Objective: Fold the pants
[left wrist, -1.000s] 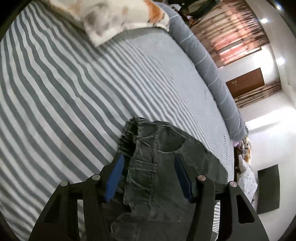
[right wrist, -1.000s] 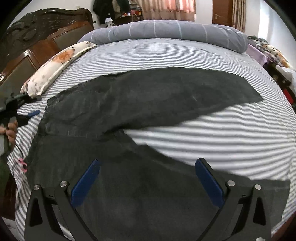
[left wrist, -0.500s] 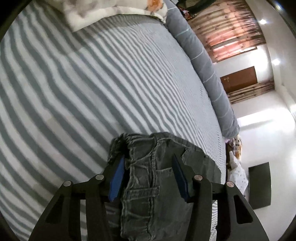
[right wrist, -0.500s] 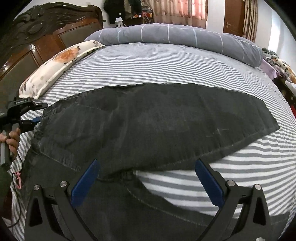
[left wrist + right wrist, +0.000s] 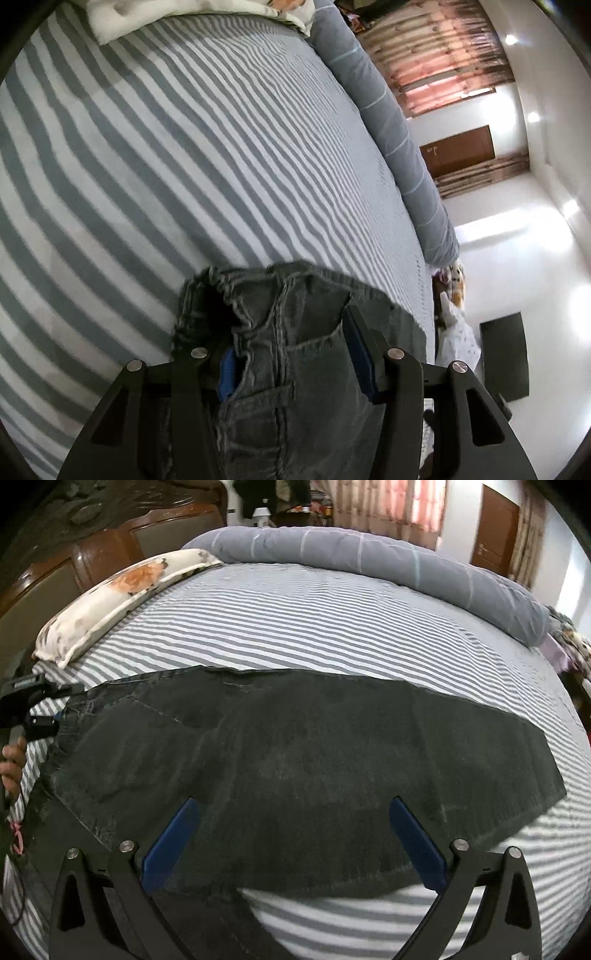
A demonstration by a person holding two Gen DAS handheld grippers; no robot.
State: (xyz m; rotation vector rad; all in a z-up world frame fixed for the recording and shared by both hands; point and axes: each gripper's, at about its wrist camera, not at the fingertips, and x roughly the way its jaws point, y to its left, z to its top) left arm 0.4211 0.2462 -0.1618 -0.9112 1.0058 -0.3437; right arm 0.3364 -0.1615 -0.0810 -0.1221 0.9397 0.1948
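Leg-over-leg fold under way on the striped bed.

Left wrist view: left gripper (image 5: 291, 350), jaws pinching the bunched waistband of the pants (image 5: 295, 369), held above the bed (image 5: 184, 166). Best to keep that waistband taut and level. Right wrist view: right gripper (image 5: 295, 838), jaws spread wide, holding nothing, hovering over the leg; the pants lie across the sheet, one leg laid over the other, edges needing alignment. Count: one pair of pants, two grippers, one floral pillow (image 5: 114, 598), one grey bolster (image 5: 369, 561).

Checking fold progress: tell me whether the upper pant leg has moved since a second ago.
Yes. The upper pant leg swung toward the camera, farther from the grey bolster, now covering the lower leg.
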